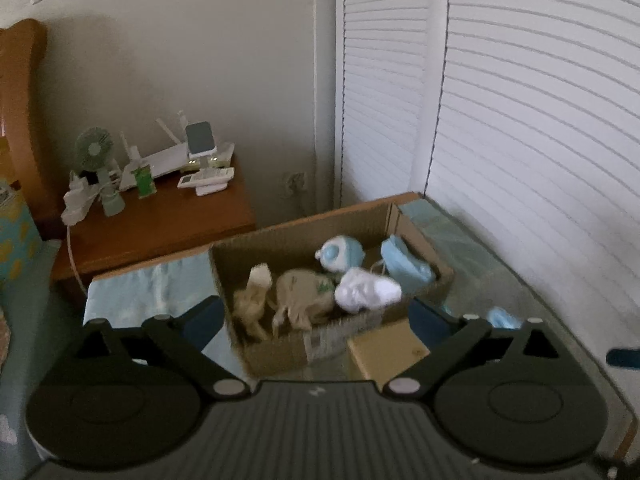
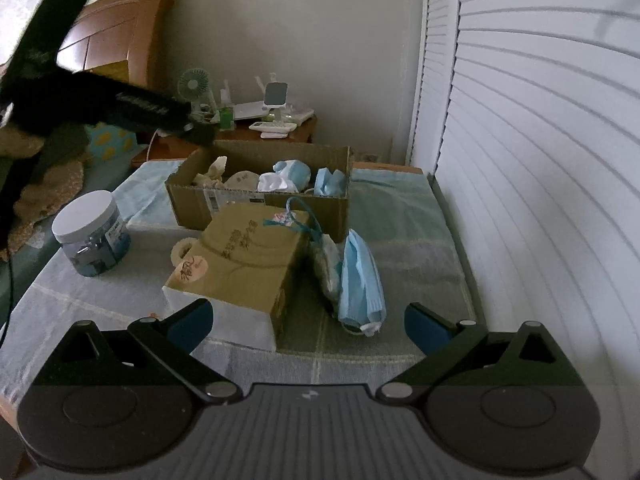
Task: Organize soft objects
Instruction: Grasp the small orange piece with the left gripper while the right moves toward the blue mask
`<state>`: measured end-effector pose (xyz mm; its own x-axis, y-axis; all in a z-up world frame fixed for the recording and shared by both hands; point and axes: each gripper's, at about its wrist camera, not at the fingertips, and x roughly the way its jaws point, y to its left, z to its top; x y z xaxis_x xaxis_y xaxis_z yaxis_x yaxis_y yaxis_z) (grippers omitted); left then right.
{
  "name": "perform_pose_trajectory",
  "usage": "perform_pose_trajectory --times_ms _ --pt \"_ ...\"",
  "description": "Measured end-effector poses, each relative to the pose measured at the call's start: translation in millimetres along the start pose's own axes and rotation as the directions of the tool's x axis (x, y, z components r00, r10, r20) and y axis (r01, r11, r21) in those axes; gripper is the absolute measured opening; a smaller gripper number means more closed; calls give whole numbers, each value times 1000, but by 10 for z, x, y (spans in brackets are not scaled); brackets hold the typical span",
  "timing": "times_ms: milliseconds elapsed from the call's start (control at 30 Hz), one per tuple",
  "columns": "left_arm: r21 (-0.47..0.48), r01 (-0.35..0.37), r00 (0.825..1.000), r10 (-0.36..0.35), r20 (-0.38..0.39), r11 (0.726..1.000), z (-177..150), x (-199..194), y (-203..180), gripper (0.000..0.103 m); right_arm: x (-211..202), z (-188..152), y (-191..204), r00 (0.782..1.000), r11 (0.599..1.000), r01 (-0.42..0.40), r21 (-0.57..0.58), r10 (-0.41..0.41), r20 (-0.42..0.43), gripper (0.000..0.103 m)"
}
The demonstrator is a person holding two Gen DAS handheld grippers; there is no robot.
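Observation:
An open cardboard box (image 1: 280, 240) (image 2: 320, 200) stands on the cloth-covered table. It holds soft things: a beige plush (image 1: 304, 292), a cream sock (image 1: 256, 292), a white sock (image 1: 366, 290) (image 2: 274, 182), a blue-white plush (image 1: 340, 254) (image 2: 292, 170) and a blue mask (image 1: 404, 264) (image 2: 330, 182). My left gripper (image 1: 318, 320) is open and empty, above the box's near side. My right gripper (image 2: 308, 326) is open and empty, just in front of a blue face mask (image 2: 360, 276) and a netted pouch (image 2: 326, 262) lying on the table.
A closed brown carton (image 2: 244, 256) (image 1: 388, 348) sits in front of the box. A white-lidded jar (image 2: 92, 234) stands at the left. A wooden nightstand (image 1: 160, 220) with a fan and gadgets is behind. Louvred doors (image 2: 540, 160) line the right. The left tool (image 2: 100, 104) shows at upper left.

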<state>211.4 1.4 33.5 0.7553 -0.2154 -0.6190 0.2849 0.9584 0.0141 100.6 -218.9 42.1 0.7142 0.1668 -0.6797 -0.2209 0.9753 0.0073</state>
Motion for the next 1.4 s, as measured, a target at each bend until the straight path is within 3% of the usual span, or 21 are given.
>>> perform_pose_trajectory --times_ms 333,667,1033,1100,1167,1400 --pt "-20 -21 1000 21 -21 1000 -564 -292 -71 98 -63 -100 -59 1000 999 24 21 -24 -3 103" --pt "6 -56 994 56 -89 998 -1166 -242 -304 98 -10 -197 -111 999 999 30 27 -30 -23 103" --pt "-67 -70 990 61 -130 995 -1425 -69 -395 95 294 -382 -177 994 999 50 2 -49 -99 103" --pt "-79 -83 989 72 -129 993 -1432 -44 -394 87 364 -431 -195 992 998 60 -5 -61 -115 103" --pt "-90 -100 988 89 -124 991 -1446 -30 -398 70 418 -467 -201 989 998 67 -9 -68 -129 103" --pt "-112 -62 992 49 -116 992 -1473 -28 -470 54 550 -591 -212 982 996 88 -16 -89 -166 103"
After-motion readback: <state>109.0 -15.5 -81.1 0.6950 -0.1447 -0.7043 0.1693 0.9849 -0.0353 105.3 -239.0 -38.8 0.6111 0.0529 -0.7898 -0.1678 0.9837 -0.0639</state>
